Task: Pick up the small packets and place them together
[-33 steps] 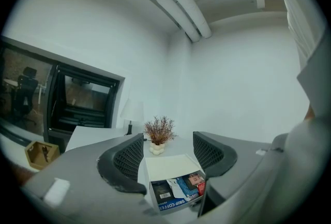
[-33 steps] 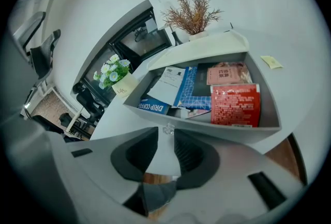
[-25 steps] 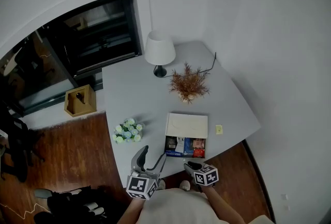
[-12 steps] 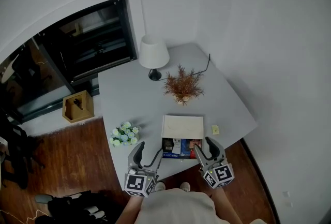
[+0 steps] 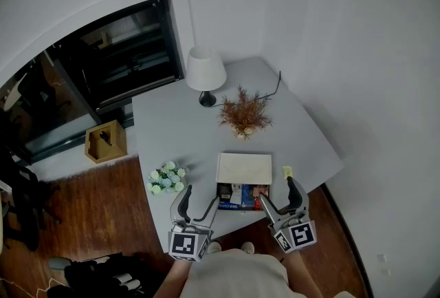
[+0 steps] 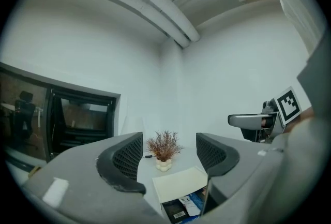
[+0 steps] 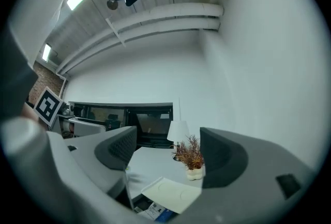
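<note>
1. Left gripper [image 5: 196, 203]: black two-jaw tool with a marker cube, held level at the near table edge. Jaws wide apart, nothing between them.
2. Right gripper [image 5: 280, 198]: the same build, also about level. Its jaws have just been opening and now stand wide, with nothing between the pads.
3. Small packets [image 5: 242, 195]: a row of blue, white and red sachets packed side by side in a dark shallow box [image 5: 229, 206] at the near edge of the table. None has been lifted yet.
4. Key relation: the row lies just beyond the two grippers and between them, and below the line of the jaws in both gripper views. Its long axis runs left to right along the table edge. The red end is nearest the right gripper and the dark-blue end is nearest the left. The right looks slightly closer, so I judge a reach down and inward from there.
5. Flat white rectangular panel [image 5: 245, 168]: touches the box's far side and is probably its lid. A small yellow slip [image 5: 287, 171] lies just beside it, near the right gripper's outer jaw.
6. Grey table [image 5: 179, 131]: smooth, matt, mostly bare. It carries a bunch of pale blue and white flowers [image 5: 167, 177], a dried rust-brown plant in a pale pot [image 5: 245, 112] and a white-shaded table lamp [image 5: 206, 69].
7. Room: wood floor [image 5: 96, 207], a tan wooden box [image 5: 106, 141], a dark glazed opening [image 5: 103, 56] and white walls [image 5: 357, 49].
</note>
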`<state>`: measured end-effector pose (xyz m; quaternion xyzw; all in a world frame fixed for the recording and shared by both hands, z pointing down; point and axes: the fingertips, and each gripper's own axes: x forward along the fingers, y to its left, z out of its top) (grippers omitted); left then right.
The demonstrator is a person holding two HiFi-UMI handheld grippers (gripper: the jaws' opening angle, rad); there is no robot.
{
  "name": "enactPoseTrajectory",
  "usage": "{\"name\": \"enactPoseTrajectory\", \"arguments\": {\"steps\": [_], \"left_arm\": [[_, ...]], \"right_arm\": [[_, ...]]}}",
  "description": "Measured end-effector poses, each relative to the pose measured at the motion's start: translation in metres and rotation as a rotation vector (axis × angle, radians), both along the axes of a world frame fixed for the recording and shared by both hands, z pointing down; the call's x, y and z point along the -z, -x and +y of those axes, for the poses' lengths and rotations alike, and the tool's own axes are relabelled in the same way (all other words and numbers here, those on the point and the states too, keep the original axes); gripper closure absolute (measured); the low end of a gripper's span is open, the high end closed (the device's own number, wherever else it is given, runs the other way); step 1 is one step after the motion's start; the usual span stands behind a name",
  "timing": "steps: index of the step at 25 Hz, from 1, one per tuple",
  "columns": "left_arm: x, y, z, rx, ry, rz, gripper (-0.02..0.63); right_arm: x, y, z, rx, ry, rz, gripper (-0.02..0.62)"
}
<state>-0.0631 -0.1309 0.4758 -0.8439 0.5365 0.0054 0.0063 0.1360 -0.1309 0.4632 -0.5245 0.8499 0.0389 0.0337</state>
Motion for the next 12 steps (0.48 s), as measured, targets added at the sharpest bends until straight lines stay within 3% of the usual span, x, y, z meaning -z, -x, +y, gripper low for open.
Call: {"name": "enactPoseTrajectory", "arguments": {"steps": [6,12], "left_arm": [[-0.005,0.004,-0.001,0.0,0.007,0.038,0.282],[-0.015,0.005,0.0,-0.007,0.044,0.027,0.284]], "right_arm": [[-0.029,-0.013,-0.008,0.061,0.111,0.102,0.221],[-0.118,-0.01,-0.014,0.227,0.359,0.369,0.222]]}}
